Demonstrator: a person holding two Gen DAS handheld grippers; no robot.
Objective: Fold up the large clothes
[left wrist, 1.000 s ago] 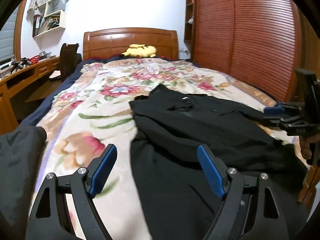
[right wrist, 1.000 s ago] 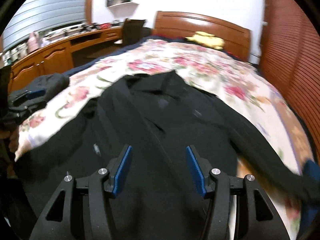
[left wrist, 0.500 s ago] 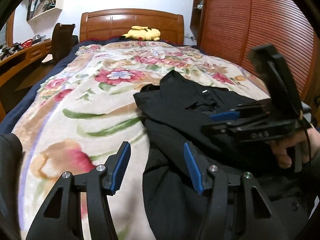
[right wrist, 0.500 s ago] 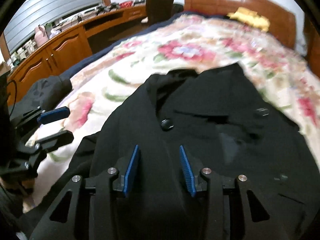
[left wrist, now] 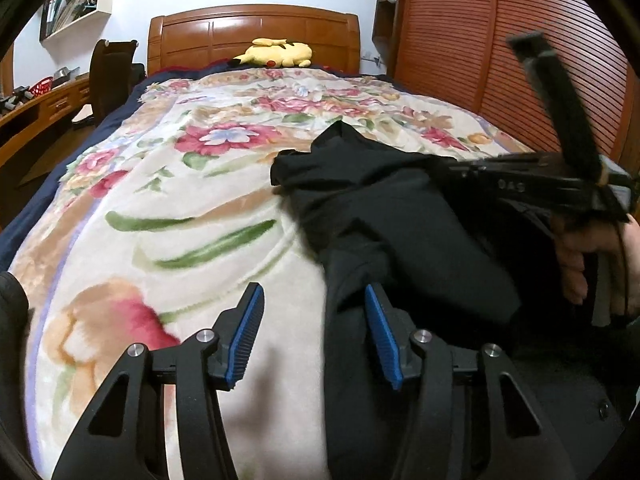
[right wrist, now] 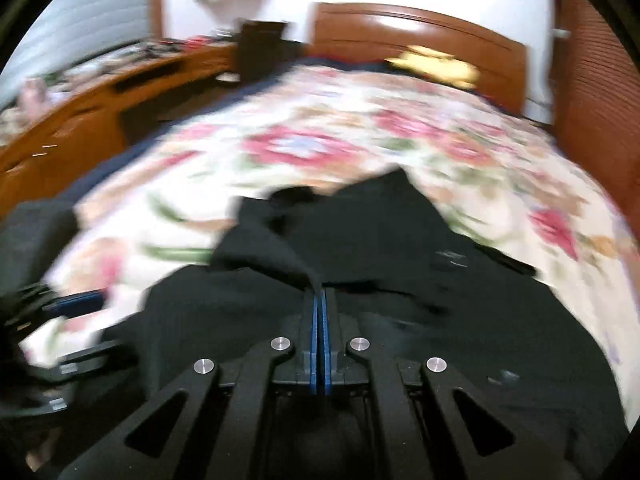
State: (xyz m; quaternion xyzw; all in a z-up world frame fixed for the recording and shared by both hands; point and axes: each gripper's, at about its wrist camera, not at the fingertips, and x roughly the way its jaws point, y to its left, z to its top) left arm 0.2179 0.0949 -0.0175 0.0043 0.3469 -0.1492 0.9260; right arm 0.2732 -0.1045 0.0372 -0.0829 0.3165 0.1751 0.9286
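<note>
Bedroom scene: a bed [left wrist: 168,216] with a floral blanket fills both views, with a wooden headboard [left wrist: 252,36] at 12 o'clock, a yellow plush toy [left wrist: 276,54] just below it, and slatted wardrobe doors [left wrist: 480,48] at 2 o'clock. A desk runs along the 9 o'clock side.

The task item, a black coat [left wrist: 400,232], lies spread on the blanket on the 3 o'clock half of the left wrist view, collar toward the headboard.

Right claw [right wrist: 320,308]: clenched. Its blue pads meet, and a ridge of coat fabric rises into their tips, so it appears to grasp a pinch of the front panel near the collar. The right wrist view is blurred; the depth of the bite cannot be confirmed.

Left claw [left wrist: 316,336]: half open, jaws closing, over the coat's 9 o'clock edge. The right finger lies over black fabric, the left over bare blanket; no pad is seen pressing on cloth.

Fault risks, as judged:
- A shallow pinch in the right claw may slip under the coat's weight when lifted.
- The left claw may close on blanket pile together with the coat edge, dragging the blanket into the fold.
- The left claw may close on one layer only, leaving the fold crooked.
- The two claws work close together; a crossing move may cause collision.
</note>
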